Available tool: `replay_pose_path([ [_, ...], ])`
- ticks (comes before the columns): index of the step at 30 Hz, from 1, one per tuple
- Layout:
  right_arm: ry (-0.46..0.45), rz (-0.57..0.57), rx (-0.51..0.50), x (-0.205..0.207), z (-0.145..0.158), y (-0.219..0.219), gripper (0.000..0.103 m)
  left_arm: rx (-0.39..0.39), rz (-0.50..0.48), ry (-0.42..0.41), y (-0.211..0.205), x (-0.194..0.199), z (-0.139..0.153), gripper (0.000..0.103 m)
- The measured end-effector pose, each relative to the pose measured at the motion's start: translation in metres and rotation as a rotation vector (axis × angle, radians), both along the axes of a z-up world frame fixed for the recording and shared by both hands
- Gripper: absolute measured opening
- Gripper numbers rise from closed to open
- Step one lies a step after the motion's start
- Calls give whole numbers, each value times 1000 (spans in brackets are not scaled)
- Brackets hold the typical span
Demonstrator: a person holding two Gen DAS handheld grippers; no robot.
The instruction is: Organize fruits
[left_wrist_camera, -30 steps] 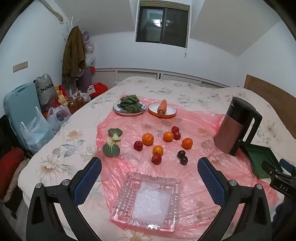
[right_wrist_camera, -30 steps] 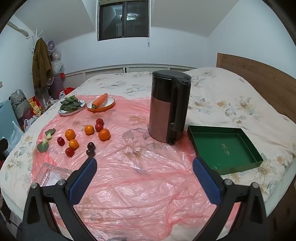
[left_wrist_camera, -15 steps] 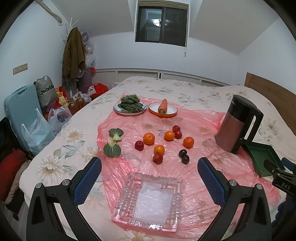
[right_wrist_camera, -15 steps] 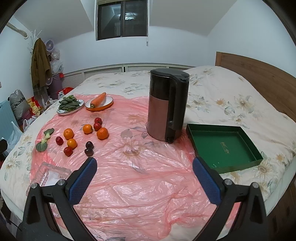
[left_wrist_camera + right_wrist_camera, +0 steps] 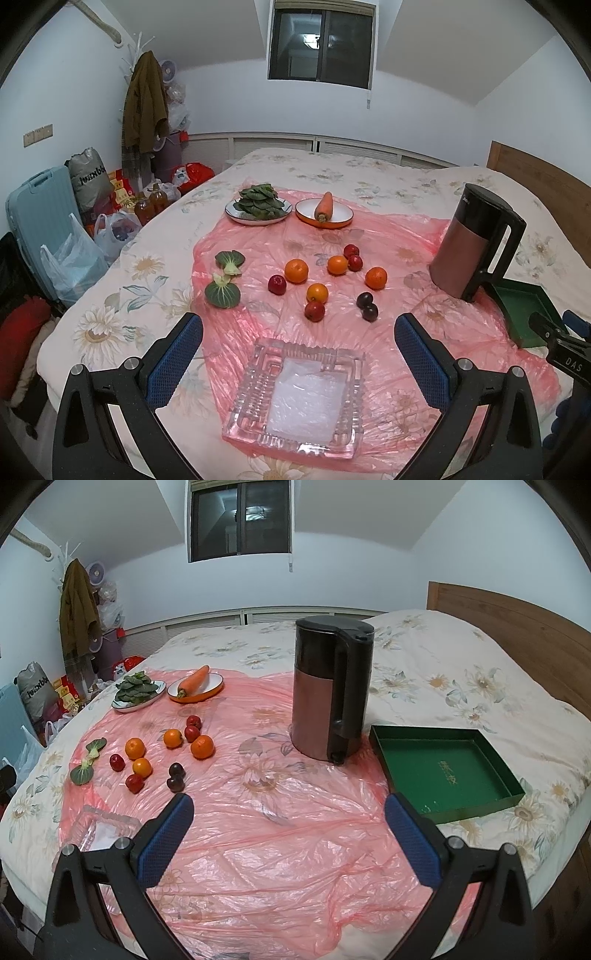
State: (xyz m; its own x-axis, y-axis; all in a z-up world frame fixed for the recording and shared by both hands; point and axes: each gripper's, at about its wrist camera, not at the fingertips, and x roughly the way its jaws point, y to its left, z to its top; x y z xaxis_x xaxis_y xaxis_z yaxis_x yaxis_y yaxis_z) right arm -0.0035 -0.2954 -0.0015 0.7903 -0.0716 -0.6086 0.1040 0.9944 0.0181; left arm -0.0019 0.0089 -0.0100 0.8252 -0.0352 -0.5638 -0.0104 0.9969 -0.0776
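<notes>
**Fruit scattered on the pink sheet, both grippers wide and empty**

At the far left of the pink plastic sheet [image 5: 388, 236] lie two bok choy pieces [image 5: 221, 291]. Behind them a plate of leafy greens [image 5: 256, 206] sits just beside an orange-rimmed plate with a carrot [image 5: 324, 208].

The fruit lies loose in the middle of the sheet: four oranges [image 5: 296, 270], small red fruits [image 5: 277, 284] among them, and two dark plums [image 5: 365, 300] touching each other at the near right of the cluster. A clear glass dish [image 5: 295, 398] sits near the front edge, close below the fruit.

The left gripper [image 5: 298, 354] hovers over that dish, jaws spread wide, holding nothing.

Further right stands a brown and black kettle [image 5: 330, 686], upright, with a green tray [image 5: 447, 771] just beside it on the bedspread.

The right gripper [image 5: 289, 836] hangs above bare plastic in front of the kettle, jaws equally wide apart and empty.
</notes>
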Motion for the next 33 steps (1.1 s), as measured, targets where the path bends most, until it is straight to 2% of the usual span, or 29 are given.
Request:
replay_pose_path([
  [13, 2, -6, 5, 2, -4, -2, 103, 4, 0, 10, 3, 6, -2, 102],
  [19, 9, -4, 10, 5, -8, -2, 103, -6, -46, 38, 2, 13, -4, 102],
  [24, 18, -1, 14, 10, -14, -3, 103, -24, -49, 58, 4, 19, -7, 102],
  [33, 31, 7, 20, 20, -20, -2, 103, -13, -34, 105, 7, 34, -9, 102],
])
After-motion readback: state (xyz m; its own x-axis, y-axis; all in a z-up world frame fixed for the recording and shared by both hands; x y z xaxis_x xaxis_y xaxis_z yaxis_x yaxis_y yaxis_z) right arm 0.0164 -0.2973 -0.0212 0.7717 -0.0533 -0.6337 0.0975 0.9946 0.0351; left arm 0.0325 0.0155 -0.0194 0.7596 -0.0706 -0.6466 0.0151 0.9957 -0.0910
